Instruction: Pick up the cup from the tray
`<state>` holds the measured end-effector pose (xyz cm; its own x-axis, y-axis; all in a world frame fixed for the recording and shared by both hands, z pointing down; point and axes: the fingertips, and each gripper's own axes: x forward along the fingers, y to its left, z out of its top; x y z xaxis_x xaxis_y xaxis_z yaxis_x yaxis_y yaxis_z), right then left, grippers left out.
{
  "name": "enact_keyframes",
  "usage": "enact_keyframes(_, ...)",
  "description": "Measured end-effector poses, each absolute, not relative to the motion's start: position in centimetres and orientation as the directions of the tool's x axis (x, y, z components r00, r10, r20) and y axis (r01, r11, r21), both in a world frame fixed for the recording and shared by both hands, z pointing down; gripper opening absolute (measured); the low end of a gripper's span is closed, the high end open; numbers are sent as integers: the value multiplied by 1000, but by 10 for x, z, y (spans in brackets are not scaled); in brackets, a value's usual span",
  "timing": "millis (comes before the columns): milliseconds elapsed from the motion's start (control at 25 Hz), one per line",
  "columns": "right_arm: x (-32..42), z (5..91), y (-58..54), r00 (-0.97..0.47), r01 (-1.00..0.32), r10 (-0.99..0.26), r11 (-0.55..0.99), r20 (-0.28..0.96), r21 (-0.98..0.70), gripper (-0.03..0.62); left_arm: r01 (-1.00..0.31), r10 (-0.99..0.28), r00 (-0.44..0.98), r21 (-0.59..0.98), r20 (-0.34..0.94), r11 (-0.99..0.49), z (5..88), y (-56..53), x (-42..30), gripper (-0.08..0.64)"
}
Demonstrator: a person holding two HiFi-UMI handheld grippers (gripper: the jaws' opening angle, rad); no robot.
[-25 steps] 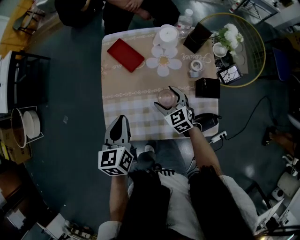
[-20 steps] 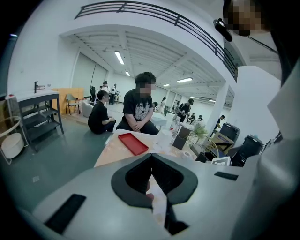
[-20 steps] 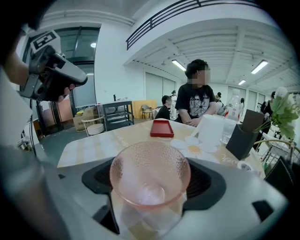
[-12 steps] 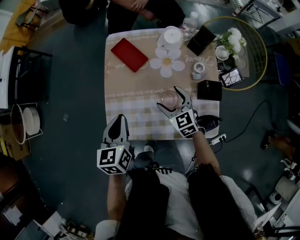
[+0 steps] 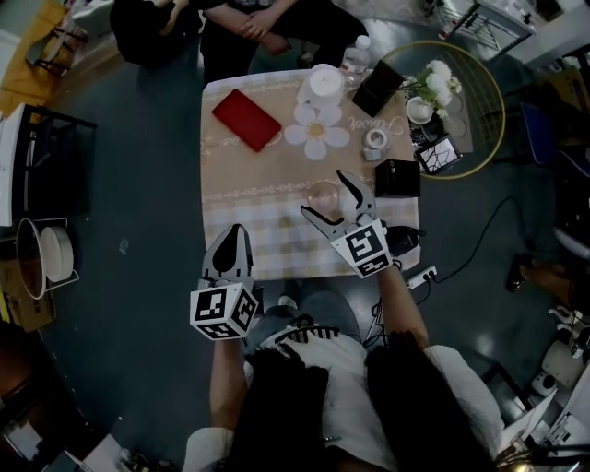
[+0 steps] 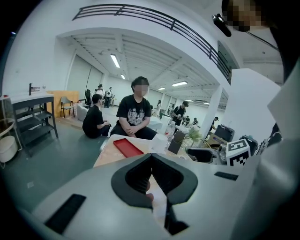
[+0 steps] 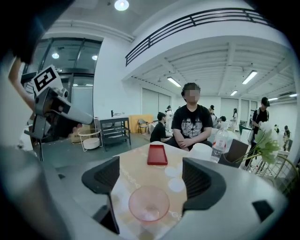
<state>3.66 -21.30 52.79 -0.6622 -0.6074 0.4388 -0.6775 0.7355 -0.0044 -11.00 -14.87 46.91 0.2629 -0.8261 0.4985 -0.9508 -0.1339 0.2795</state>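
Observation:
A clear pinkish cup (image 5: 324, 194) (image 7: 149, 205) stands upright on the checked tablecloth, not on the red tray (image 5: 246, 121) (image 7: 157, 154), which lies empty at the table's far left. My right gripper (image 5: 325, 195) (image 7: 152, 180) is open, with one jaw on each side of the cup and a gap to both. My left gripper (image 5: 233, 236) (image 6: 151, 161) is shut and empty, and it hovers at the table's near left edge. The red tray (image 6: 127, 146) shows beyond it.
A white cylinder (image 5: 326, 81), a water bottle (image 5: 355, 55), a flower-shaped mat (image 5: 316, 135), a tape roll (image 5: 374, 139) and a black box (image 5: 396, 177) stand on the table's far and right side. A person (image 5: 249, 18) sits at the far edge. A round wire table (image 5: 479, 111) stands at the right.
The head view has shifted slightly. My right gripper stays open round the cup, and my left gripper stays shut at the near edge.

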Motion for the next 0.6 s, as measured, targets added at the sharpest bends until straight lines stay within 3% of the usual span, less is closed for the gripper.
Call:
enact_keyframes(360,27,481,-194,-667,-691,-623,723,409,-26,394,-933,-847,304,317,437,-172,453,-152,-103,8)
enact_keyframes(400,26,476,-192,-659,-700,-634,714,405,-23,363,-930,-849,310,323,428,-177,451,-152,-103,8)
enact_keyframes(480,26,467,-189,-640,-723,-660,691,394,-17,236,-924,-852,324,330,411,-192,446,-151,-100,8)
enact_keyframes(600,26,456,-183,-617,-748,-689,663,381,-14,145,-917,-851,348,332,393,-222,441,-149,-95,8)
